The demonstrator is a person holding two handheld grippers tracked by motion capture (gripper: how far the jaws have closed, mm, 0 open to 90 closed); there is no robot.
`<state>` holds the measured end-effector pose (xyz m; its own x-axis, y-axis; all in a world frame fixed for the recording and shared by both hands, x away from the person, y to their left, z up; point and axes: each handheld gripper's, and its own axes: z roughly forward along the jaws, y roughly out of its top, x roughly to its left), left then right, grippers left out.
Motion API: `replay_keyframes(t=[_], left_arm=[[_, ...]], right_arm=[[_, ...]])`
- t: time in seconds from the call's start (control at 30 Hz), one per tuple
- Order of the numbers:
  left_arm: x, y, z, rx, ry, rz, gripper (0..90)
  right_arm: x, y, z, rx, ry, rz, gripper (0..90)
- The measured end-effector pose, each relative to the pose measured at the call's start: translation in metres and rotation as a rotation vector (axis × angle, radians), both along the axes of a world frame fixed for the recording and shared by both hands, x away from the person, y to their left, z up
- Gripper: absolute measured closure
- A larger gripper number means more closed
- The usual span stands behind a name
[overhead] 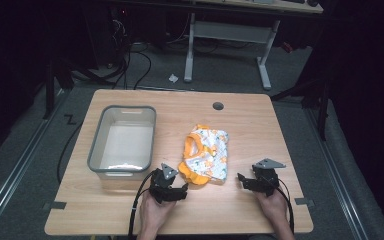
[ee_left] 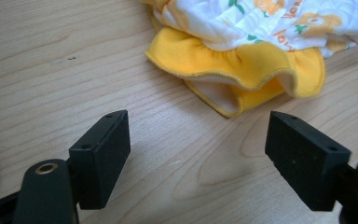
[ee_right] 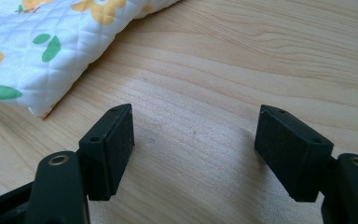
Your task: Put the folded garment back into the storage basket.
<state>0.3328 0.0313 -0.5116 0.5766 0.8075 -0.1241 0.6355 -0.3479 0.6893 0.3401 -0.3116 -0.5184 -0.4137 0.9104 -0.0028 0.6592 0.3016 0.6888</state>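
Table [overhead: 130,210] brightly lit from above, surroundings near black; glare in bin [overhead: 122,166] (white floor); gripper views sharp, soft shadows.

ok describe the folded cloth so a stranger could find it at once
On the wooden table, look right of the grey bin, near the middle. The folded cloth lies there: white quilted fabric with orange flowers, the only soft thing, edged with a yellow frill.

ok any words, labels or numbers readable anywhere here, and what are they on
None can be read for certain.
Folded garment: orange lettering near the flower prints, cut off and too blurred to read.
Grey bin, wooden table, left gripper, right gripper: no markings visible.
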Motion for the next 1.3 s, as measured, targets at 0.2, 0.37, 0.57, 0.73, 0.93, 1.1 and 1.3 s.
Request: replay_keyframes(t=[0.2, 0.37, 0.57, 0.73, 0.93, 1.1, 1.3], left_arm=[[-0.002, -0.004, 0.013, -0.032, -0.004, -0.019, 23.0], [0.0, -0.006, 0.016, -0.05, 0.006, -0.035, 24.4], [0.001, -0.008, 0.023, -0.038, -0.018, -0.053, 24.4], [0.004, -0.011, 0.028, -0.045, -0.031, -0.083, 24.5], [0.009, -0.015, 0.036, -0.057, -0.031, -0.087, 25.4], [0.014, -0.025, 0.041, -0.015, -0.045, -0.108, 27.1], [0.024, -0.029, 0.05, -0.027, -0.042, -0.112, 26.1]], right_arm=[[0.0, 0.0, 0.0, 0.0, -0.001, 0.0, 28.6], [0.0, 0.0, 0.0, 0.001, -0.001, -0.001, 28.6], [0.0, 0.0, 0.0, 0.001, -0.001, 0.0, 28.6], [0.0, 0.0, 0.0, 0.001, -0.001, 0.0, 28.6], [0.0, 0.0, 0.0, 0.001, -0.001, 0.0, 28.6], [0.0, 0.0, 0.0, 0.0, -0.001, 0.0, 28.6], [0.0, 0.0, 0.0, 0.0, -0.001, 0.001, 28.5]])
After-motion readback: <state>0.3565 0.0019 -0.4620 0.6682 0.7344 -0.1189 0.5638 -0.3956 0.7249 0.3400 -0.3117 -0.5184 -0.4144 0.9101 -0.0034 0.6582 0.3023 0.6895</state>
